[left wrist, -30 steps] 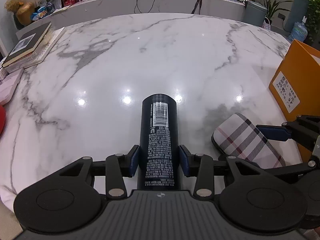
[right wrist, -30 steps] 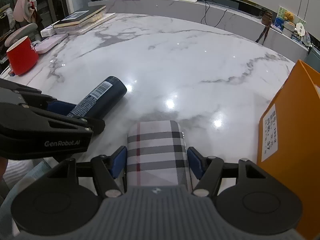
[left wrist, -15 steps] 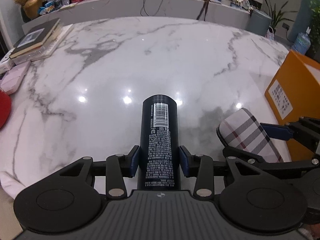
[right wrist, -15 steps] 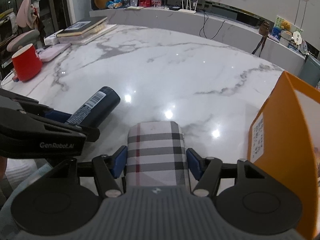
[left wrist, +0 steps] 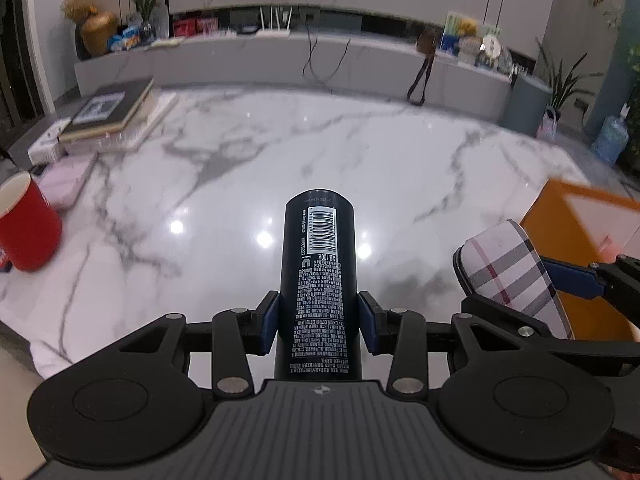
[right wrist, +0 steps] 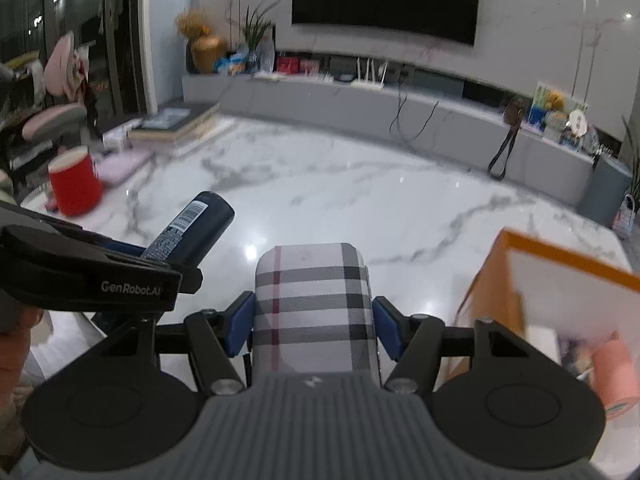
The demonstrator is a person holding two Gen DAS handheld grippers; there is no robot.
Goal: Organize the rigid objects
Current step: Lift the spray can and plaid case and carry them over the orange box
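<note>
"GenRobot.AI" stands in white on the left gripper, at nine o'clock; the dark can bears a barcode and "100".

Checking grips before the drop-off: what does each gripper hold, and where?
Left gripper clamps the dark cylindrical bottle near its lower body. Right gripper clamps the plaid rounded case across its sides.
</note>
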